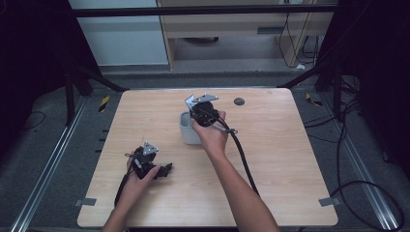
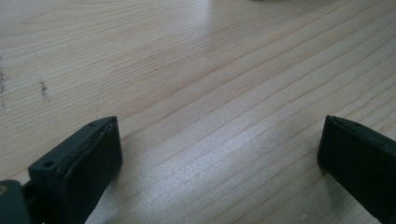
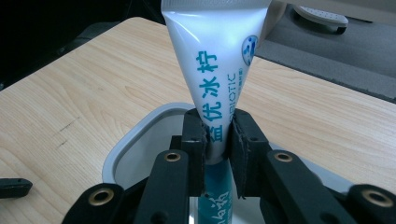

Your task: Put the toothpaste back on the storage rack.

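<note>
A white toothpaste tube (image 3: 215, 60) with teal lettering stands upright, flat crimped end up. My right gripper (image 3: 217, 133) is shut on its lower part, both pads pressed against it. The tube's bottom end reaches down into a light grey cup (image 3: 135, 135). In the high view the right gripper (image 1: 203, 112) sits directly over that cup (image 1: 187, 130) at mid-table. My left gripper (image 1: 164, 170) rests low on the wood near the front left. Its jaws stand wide apart, and the left gripper (image 2: 219, 149) has bare table between them.
A small dark round disc (image 1: 239, 101) lies on the wooden table (image 1: 280, 145) behind and right of the cup. The right gripper's black cable (image 1: 244, 159) trails toward the front edge. A small black piece (image 3: 14, 186) lies on the wood left of the cup.
</note>
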{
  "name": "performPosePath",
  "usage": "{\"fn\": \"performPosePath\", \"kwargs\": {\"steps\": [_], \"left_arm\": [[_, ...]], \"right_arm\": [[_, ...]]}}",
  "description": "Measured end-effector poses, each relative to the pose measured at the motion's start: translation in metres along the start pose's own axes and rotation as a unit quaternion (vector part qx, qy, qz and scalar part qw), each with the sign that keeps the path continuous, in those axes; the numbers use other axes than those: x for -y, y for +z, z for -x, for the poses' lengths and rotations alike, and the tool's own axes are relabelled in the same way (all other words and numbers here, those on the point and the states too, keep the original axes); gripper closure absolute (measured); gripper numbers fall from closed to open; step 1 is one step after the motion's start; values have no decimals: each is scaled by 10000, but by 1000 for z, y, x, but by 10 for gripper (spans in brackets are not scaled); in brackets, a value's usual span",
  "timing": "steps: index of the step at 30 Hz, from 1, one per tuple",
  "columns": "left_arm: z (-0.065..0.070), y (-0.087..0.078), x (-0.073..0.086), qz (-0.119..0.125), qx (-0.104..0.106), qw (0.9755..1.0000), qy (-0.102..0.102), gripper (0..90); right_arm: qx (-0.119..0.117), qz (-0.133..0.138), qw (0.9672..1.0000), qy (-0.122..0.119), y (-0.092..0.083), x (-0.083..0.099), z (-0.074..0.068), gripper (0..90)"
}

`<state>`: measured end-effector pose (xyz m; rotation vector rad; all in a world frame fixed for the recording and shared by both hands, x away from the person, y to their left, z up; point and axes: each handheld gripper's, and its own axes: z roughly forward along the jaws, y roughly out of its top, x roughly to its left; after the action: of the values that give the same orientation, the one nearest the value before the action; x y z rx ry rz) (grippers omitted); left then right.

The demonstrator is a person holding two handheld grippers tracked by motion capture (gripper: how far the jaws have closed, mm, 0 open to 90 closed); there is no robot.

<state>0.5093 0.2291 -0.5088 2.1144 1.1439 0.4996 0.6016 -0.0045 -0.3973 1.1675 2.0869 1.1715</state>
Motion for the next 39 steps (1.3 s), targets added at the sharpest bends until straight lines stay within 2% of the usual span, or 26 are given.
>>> {"fn": "performPosePath", "kwargs": {"steps": [21,39], "left_arm": [[0,0,0,0,1,10000,0,0],[0,0,0,-23,8,10000,35,0]], "right_arm": [[-62,52,10000,10,-7,1,2,743],[-46,110,9999,10,-23,5,5,723]]}}
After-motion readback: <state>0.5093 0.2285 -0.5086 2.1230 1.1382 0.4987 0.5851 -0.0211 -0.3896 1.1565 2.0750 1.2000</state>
